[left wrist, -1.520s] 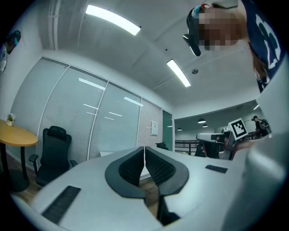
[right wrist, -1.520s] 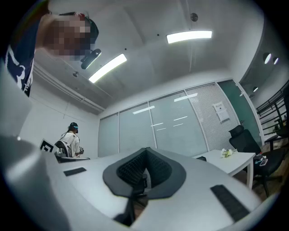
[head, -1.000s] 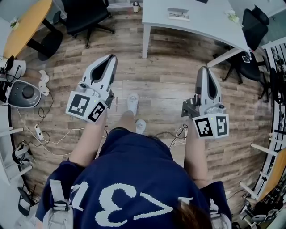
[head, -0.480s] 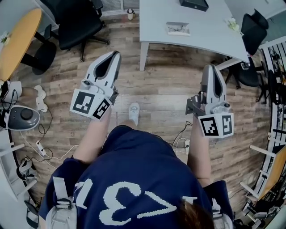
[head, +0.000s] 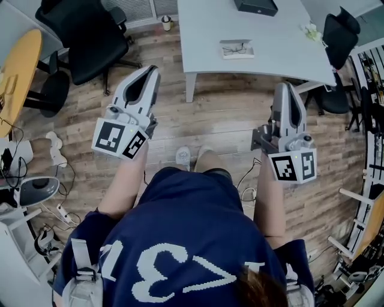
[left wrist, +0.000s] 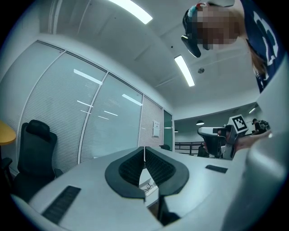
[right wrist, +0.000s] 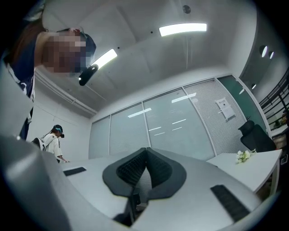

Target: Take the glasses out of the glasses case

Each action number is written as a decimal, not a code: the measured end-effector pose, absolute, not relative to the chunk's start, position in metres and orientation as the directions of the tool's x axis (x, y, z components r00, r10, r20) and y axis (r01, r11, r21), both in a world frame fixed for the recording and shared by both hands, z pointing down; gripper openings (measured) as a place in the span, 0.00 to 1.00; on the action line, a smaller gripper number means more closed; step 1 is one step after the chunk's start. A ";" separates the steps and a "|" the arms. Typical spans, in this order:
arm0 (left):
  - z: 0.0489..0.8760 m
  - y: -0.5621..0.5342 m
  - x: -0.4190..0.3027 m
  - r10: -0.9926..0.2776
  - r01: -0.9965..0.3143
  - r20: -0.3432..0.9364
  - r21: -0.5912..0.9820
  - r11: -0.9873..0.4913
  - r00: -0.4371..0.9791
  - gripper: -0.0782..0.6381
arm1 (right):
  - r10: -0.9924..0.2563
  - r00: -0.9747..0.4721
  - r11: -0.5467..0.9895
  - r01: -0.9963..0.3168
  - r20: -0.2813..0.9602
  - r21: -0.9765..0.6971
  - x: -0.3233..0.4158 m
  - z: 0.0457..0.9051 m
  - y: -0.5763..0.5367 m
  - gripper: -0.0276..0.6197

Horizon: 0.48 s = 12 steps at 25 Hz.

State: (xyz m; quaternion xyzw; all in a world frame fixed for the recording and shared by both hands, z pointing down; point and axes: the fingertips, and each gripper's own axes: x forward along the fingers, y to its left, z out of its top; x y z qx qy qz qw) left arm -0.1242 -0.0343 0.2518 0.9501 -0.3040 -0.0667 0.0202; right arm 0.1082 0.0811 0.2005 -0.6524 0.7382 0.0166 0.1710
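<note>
Head view: wood floor (head: 219,120), white table (head: 288,48)

The white tabletop (head: 270,36) runs off the top edge of the head view, and that edge cuts the dark box (head: 256,6) on it. A small white thing (head: 236,48) lying there holds something dark and thin, too small to tell what. The yellow table (head: 18,66) is clipped at the left. The person's torso hides the legs; one shoe (head: 183,157) peeks out. In the left gripper view the closed left tongs (left wrist: 144,151) block most of what lies ahead. In the right gripper view the right tongs (right wrist: 146,151) cover a second person (right wrist: 52,142) below the waist, and a black chair (right wrist: 255,135) is half hidden behind a tabletop.
</note>
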 end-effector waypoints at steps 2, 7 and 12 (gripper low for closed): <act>0.256 -0.047 -0.117 -0.584 -0.578 -0.108 0.082 -0.812 0.805 0.14 | -0.958 -0.090 0.148 -0.968 -0.274 -0.201 0.117 0.204 0.068 0.08; 0.266 -0.085 -0.099 -0.614 -0.606 -0.105 0.100 -0.789 0.783 0.14 | -0.955 -0.113 0.171 -0.965 -0.273 -0.201 0.142 0.210 0.023 0.08; 0.265 -0.134 -0.065 -0.651 -0.646 -0.107 0.080 -0.759 0.751 0.14 | -0.941 -0.167 0.226 -0.958 -0.293 -0.179 0.184 0.203 -0.043 0.08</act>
